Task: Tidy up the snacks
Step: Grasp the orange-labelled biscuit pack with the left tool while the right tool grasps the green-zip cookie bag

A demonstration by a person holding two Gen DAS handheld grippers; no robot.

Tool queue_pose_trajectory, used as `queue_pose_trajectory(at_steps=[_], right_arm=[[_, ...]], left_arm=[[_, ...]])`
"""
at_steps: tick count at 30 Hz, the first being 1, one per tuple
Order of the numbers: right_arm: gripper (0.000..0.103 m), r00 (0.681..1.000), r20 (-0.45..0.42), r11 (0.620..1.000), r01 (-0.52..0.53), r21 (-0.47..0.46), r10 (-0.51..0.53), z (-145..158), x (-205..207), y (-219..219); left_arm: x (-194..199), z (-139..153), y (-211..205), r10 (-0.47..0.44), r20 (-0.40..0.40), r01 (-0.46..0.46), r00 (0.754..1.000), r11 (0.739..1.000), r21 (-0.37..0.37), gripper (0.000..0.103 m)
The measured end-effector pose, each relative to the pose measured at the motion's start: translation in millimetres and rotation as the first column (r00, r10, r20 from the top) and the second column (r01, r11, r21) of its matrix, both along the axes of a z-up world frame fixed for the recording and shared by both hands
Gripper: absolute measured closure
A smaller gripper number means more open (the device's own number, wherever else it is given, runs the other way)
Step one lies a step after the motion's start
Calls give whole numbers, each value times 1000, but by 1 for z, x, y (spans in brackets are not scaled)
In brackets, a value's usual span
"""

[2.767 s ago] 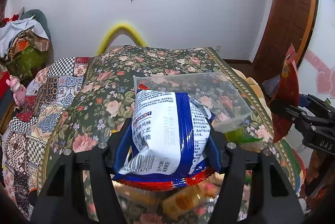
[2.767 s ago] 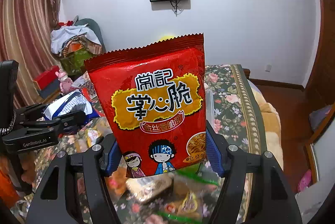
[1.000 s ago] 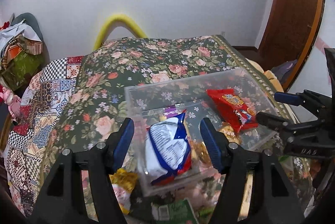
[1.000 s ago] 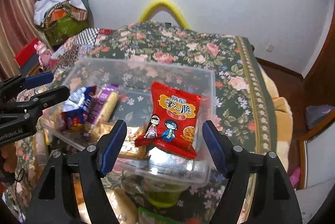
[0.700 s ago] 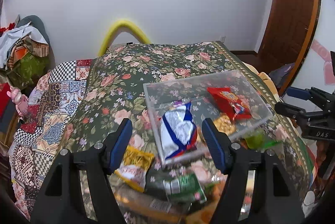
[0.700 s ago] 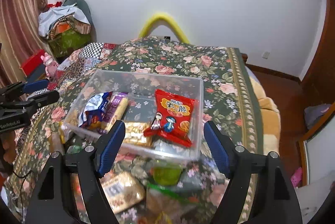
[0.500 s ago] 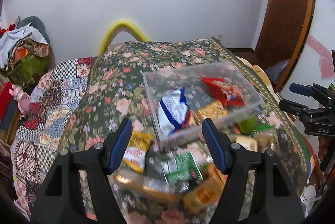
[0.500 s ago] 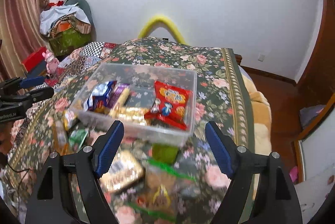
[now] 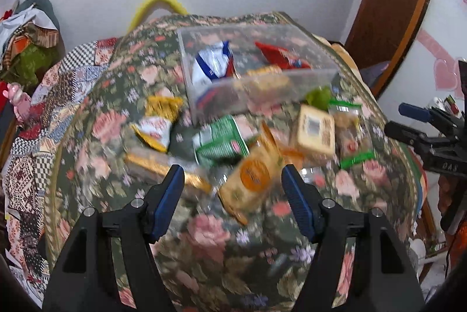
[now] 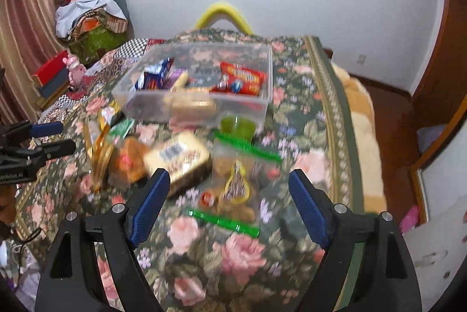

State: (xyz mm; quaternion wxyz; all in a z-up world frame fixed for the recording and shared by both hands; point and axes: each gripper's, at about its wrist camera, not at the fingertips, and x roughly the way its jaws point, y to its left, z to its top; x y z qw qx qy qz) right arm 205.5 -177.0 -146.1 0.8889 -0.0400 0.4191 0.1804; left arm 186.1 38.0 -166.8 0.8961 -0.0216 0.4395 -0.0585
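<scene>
A clear plastic bin (image 9: 262,96) (image 10: 201,108) stands on the floral cloth and holds a blue-white bag (image 9: 213,64) (image 10: 153,75), a red bag (image 9: 280,58) (image 10: 242,77) and other snacks. Loose snacks lie in front of it: a green pack (image 9: 221,141), an orange-gold pack (image 9: 254,180), a yellow box (image 9: 316,129) (image 10: 181,159) and a clear zip bag with green strips (image 10: 236,180). My left gripper (image 9: 233,195) is open and empty above the loose snacks. My right gripper (image 10: 227,201) is open and empty above the zip bag.
The floral cloth (image 10: 233,253) covers a table with a patchwork cloth (image 9: 43,108) on its left. A green cup (image 10: 238,126) stands by the bin. A pile of clothes (image 10: 90,20) sits far left. A wooden door (image 9: 394,5) is at right.
Both grippers let go of their bags into the bin, then pulled back and lowered. The loose snacks in front of the bin have come into view.
</scene>
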Motion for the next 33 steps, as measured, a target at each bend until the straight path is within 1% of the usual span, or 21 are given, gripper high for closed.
queue_pose_trajectory(at_steps=[4,7,11,14,21,24,26,28,29,32,33], right_arm=[[22,999,-48,999,16,30,-14,-13,0,-5],[22,997,-68,999,25,26,-23,-21,2,-5],[22,995,-92,999,34,29,-31,-31,7,-7],[22,993,-106,998,45,35,-41,-38,13,-8],[22,987,-152,997,64,48,-56,-59,29,-6],[22,982,-183,995,65,81,-49,-68,35,-6],[22,978,-201,992,68,109,-45,-72,37,-6],[22,981,-188,991,67,113,-45,-73,37,-5],[22,982,-183,992,66,111,-45,-73,37,-5],[35,984,-175,991,59,121,-37,-73,36,-4],[46,983,-180,990,51,133,-27,-72,39,-4]], left_arm=[[1,-17,-6,-10,-35,10,999,1000,-3,34],[7,-29,-10,-5,-59,4,998,1000,-14,34],[17,-40,-14,-2,-73,1,997,1000,-17,34],[24,-44,-15,-4,-69,3,998,1000,-17,34],[34,-48,-13,-7,-41,5,999,999,-54,34],[37,-50,-13,-15,-31,13,999,998,-64,34],[38,-50,-12,-21,-26,19,999,997,-79,38],[39,-50,-12,-29,-23,26,999,996,-91,49],[39,-49,-13,-33,-20,31,999,995,-93,51],[40,-46,-16,-29,-3,29,1000,997,-69,58],[41,-45,-17,-27,0,27,1000,998,-62,60]])
